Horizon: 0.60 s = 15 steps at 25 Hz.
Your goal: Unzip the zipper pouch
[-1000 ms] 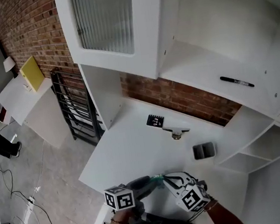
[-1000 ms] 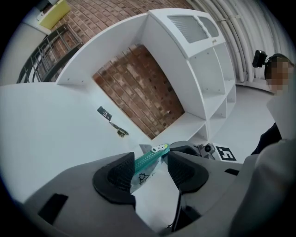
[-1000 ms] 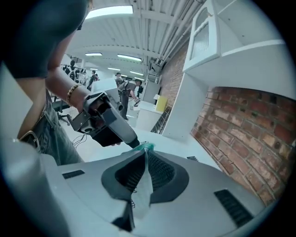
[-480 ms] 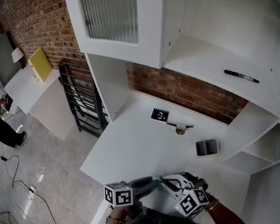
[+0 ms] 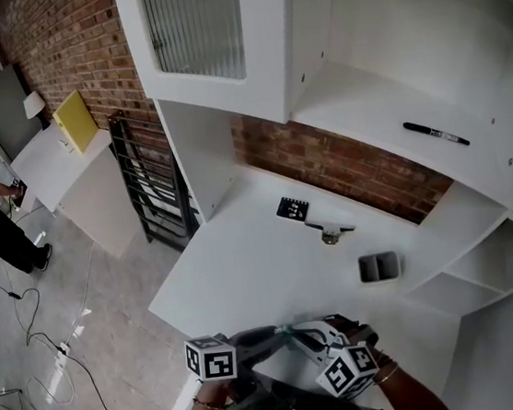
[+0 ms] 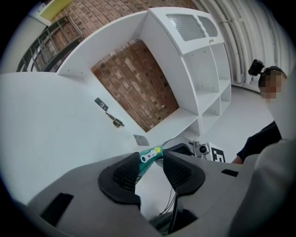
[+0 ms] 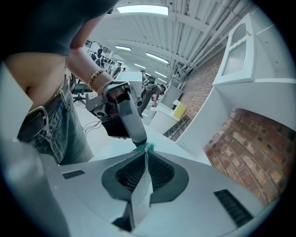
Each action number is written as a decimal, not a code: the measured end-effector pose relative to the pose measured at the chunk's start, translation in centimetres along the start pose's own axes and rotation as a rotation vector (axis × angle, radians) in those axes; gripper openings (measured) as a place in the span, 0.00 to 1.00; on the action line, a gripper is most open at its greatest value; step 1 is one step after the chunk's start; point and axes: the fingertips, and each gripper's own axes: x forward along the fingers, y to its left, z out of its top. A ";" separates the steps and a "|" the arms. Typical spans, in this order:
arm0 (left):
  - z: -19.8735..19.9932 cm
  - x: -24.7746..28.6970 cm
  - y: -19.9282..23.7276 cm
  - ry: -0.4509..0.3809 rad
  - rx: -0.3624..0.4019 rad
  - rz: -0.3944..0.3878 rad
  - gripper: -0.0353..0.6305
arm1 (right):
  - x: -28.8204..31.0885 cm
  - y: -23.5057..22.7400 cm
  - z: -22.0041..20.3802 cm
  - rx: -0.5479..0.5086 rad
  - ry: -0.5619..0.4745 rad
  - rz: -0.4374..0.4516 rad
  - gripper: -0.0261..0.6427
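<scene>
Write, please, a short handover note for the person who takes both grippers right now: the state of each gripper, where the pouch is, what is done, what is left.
Left gripper: jaws closing around the zipper pull, which stands between them; the pads do not press on it yet.
Right gripper: shut on the pouch, clamping its pale body.
Pouch: held in the air between the two grippers, by the near edge of the white desk.
Done: pouch lifted and steadied.
Left: grip the pull, then draw it along the zipper; no opened stretch shows yet.
</scene>
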 end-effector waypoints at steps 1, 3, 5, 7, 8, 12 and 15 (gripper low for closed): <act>-0.2 0.1 -0.1 0.004 -0.001 -0.004 0.28 | 0.0 0.2 -0.1 0.010 -0.004 0.007 0.07; -0.4 0.3 -0.4 0.009 0.002 -0.004 0.26 | -0.2 0.3 -0.4 0.026 -0.008 0.019 0.07; -0.3 0.4 -0.5 0.005 0.009 0.008 0.24 | -0.4 0.1 -0.5 0.035 -0.010 0.016 0.07; -0.3 0.5 -0.5 0.002 0.020 0.022 0.21 | -0.6 -0.2 -0.5 0.047 -0.011 0.005 0.07; -0.4 0.5 -0.6 0.001 0.025 0.025 0.20 | -0.7 -0.2 -0.5 0.047 -0.006 0.003 0.07; -0.4 0.4 -0.7 -0.012 0.045 0.038 0.19 | -1.0 -0.2 -0.4 0.060 -0.003 0.007 0.07; -0.2 0.2 -0.9 -0.035 0.048 0.047 0.17 | -1.2 -0.2 -0.3 0.055 -0.005 0.002 0.07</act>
